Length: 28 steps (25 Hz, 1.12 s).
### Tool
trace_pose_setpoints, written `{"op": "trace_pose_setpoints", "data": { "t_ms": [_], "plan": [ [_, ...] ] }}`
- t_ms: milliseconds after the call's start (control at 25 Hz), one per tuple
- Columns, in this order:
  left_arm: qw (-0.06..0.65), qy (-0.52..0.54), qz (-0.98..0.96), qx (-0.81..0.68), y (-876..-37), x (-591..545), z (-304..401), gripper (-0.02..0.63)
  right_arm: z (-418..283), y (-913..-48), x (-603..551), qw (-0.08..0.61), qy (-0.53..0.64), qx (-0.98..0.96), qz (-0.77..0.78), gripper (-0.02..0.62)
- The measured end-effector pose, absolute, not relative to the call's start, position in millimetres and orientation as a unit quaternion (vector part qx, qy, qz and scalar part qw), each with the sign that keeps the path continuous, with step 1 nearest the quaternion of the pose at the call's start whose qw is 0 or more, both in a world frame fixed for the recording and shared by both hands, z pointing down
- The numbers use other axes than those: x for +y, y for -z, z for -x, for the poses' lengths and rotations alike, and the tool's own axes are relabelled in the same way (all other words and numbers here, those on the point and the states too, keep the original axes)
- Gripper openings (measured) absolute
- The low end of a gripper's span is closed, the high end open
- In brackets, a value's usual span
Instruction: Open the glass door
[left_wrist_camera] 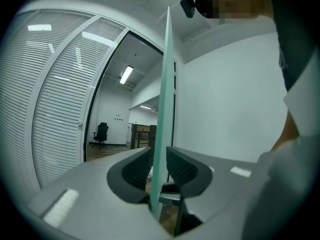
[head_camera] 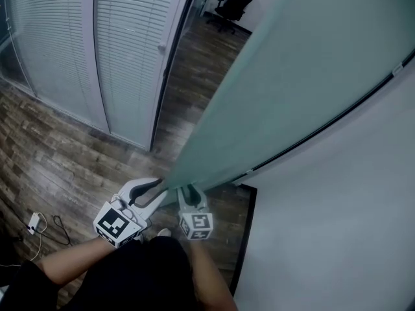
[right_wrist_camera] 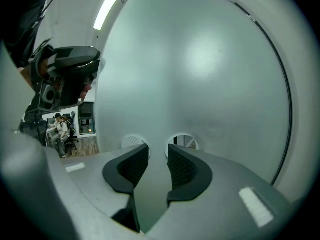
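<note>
At bottom centre of the head view, the person's forearms hold both tools at the lower corner of the glass door (head_camera: 292, 89). The left gripper (head_camera: 154, 190) straddles the door's thin edge. In the left gripper view (left_wrist_camera: 157, 156) that edge (left_wrist_camera: 162, 109) runs straight up between the jaws, which are nearly together, and the pads look pressed on both faces, so it grips the door. Just right of it, the right gripper (head_camera: 189, 194) points at the door's broad frosted face. In the right gripper view (right_wrist_camera: 157, 154) the jaws stand apart with nothing between them, only the glass (right_wrist_camera: 200, 74) ahead, and contact with it is unclear. Two round pale patches (right_wrist_camera: 134, 141) show on the glass just above the jaw tips.

The door stands ajar, running from frame centre to upper right, with a white wall (head_camera: 337, 225) beside it at right. A wood floor (head_camera: 52, 154) fills the lower left, with a small white plug and cable (head_camera: 34, 223) at the left edge. Partitions with blinds (head_camera: 130, 50) fill the upper left. An office chair (head_camera: 233, 5) is at top centre.
</note>
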<state>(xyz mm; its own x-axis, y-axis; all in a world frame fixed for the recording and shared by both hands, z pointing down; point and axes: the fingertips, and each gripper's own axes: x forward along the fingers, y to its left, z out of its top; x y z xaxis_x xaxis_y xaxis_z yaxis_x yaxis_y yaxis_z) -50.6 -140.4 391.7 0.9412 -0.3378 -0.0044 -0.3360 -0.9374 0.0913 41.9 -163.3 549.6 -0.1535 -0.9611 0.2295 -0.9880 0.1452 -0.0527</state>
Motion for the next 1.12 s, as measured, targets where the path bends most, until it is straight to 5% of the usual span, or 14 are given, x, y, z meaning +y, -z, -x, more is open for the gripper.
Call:
{"op": "trace_pose_setpoints", "data": {
  "t_ms": [720,1120],
  "plan": [
    [0.055,0.01,-0.989,-0.138,-395,-127,37,0.051,-35,-553,-139,0.113,-0.084,-0.746,-0.651,0.152],
    [0.059,0.0,-0.99,-0.129,-397,-114,36,0.05,-38,-554,-98,0.081,-0.095,-0.72,-0.683,0.147]
  ]
}}
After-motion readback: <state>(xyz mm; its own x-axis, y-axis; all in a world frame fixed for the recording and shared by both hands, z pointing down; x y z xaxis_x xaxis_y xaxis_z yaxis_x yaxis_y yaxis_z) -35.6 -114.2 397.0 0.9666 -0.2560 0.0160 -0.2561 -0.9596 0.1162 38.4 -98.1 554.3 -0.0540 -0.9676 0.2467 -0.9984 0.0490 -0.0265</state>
